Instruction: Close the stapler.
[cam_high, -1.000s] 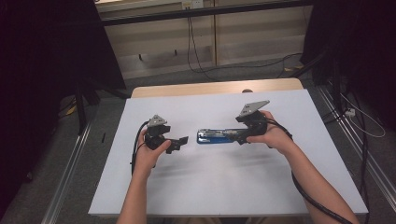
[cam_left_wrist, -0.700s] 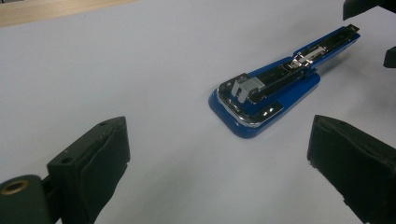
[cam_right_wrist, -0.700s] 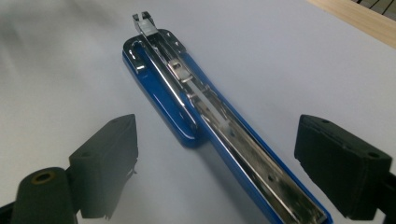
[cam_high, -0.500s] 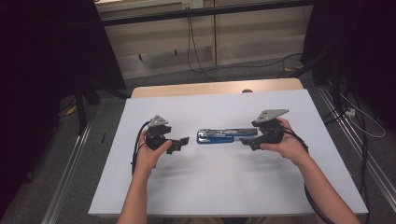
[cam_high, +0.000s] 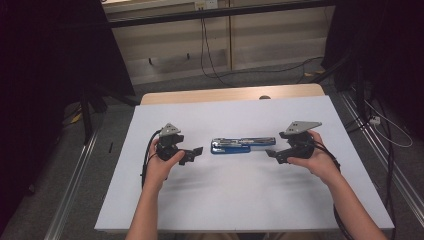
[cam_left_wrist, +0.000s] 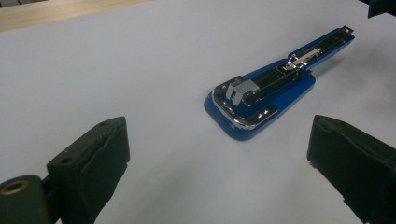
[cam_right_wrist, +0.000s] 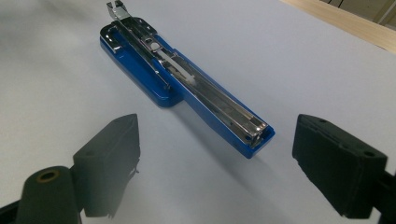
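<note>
- Blue stapler (cam_high: 243, 145) lies flat mid-counter on the white sheet (cam_high: 240, 200), opened out full length, chrome magazine rail facing up, between the two grippers and touching neither.
- Left gripper (cam_high: 192, 154) sits just off the stapler's wide base end; its fingers (cam_left_wrist: 93, 168) are spread wide with nothing between them.
- Right gripper (cam_high: 272, 153) sits just off the narrow magazine end; its fingers (cam_right_wrist: 109, 161) are likewise spread wide and empty.
- Risk 1: stapler is low and flat. Fingers closing from the sides probably get little height to bite on, so the pads may ride over the top and skid it along the smooth sheet.
- Risk 2: body is hinged. Lifting by one end alone likely lets the other half swing or fold, shifting the load in the grip.
- Risk 3: open rail is exposed. A pinch across it could jam the spring pusher or dump staples, if any are loaded; cannot tell from these views.
- Risk 4: both grippers converge on one narrow object; uncoordinated closing may just push it toward the other side.
</note>
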